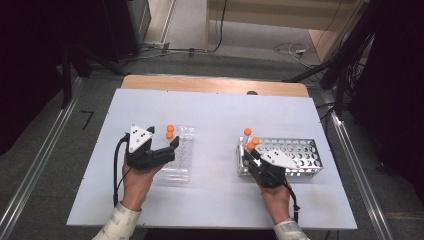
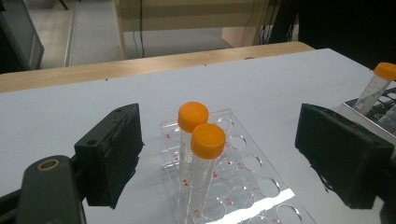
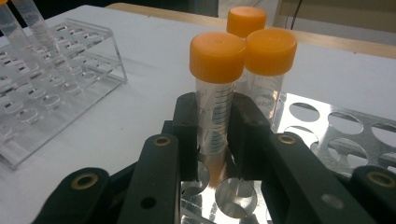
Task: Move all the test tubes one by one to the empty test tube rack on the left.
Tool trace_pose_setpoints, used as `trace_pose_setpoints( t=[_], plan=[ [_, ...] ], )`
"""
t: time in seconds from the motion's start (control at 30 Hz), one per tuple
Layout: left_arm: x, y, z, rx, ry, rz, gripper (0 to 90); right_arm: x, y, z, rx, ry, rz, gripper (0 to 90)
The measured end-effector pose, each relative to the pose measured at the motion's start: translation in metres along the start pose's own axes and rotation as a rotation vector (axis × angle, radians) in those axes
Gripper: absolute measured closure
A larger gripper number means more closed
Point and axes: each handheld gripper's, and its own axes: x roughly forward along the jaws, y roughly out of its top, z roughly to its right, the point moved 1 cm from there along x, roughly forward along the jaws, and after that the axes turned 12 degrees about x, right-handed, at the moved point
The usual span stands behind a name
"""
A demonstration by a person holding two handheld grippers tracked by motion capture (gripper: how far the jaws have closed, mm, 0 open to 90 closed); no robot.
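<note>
Overhead first. White table (image 1: pixel 215 107), wooden strip along its far edge. Left gripper (image 1: pixel 170 145) sits toward the left edge, jaws spread wide over a clear plastic rack (image 1: pixel 181 152); two orange-capped tubes (image 1: pixel 170 131) stand at the rack's far end. Right gripper (image 1: pixel 251 157) is at the left end of a metal perforated rack (image 1: pixel 295 152) nearer the right edge. Three orange caps cluster there; from up here its jaws are too small and dark to read. Both hands enter from the near edge, sleeves cut off by the frame.

Left gripper view. Black pads (image 2: pixel 114 154) stand far apart with nothing between them touching either. The two capped tubes (image 2: pixel 201 154) stand upright in the clear rack (image 2: pixel 243 177), whose near end runs out of frame. At the right edge, one more tube (image 2: pixel 376 86) leans in the metal rack, mostly cut off.

Right gripper view. Jaws closed tight on one clear graduated tube (image 3: pixel 215 93), orange cap above the pads, lower end hidden behind the jaws. Two further capped tubes (image 3: pixel 270 70) stand just behind it, the rear one largely blocked. Metal rack's holes (image 3: pixel 327 126) show to the right; clear rack (image 3: pixel 51 84) lies off left, its tubes' tops cropped.
</note>
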Motion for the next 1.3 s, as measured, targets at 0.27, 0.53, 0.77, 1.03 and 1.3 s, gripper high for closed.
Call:
trace_pose_setpoints(
  t=[0.27, 0.53, 0.77, 1.03, 1.3],
  plan=[
    [-0.001, 0.001, 0.001, 0.003, -0.004, 0.003, 15.4, -0.008, 0.006, -0.005, -0.029, -0.003, 0.04, 71.5],
    [-0.002, 0.002, 0.003, 0.005, -0.009, 0.007, 15.2, -0.02, 0.015, -0.009, -0.04, 0.003, 0.083, 71.9],
    [-0.005, 0.004, 0.005, 0.009, -0.021, 0.013, 15.3, -0.033, 0.024, -0.012, -0.04, 0.016, 0.125, 71.9],
    [-0.009, 0.009, 0.012, 0.017, -0.05, 0.031, 15.3, -0.047, 0.03, -0.023, -0.052, 0.066, 0.152, 72.0],
    [-0.016, 0.014, 0.021, 0.031, -0.077, 0.057, 15.3, -0.048, 0.025, -0.041, -0.072, 0.138, 0.119, 72.1]
  ],
)
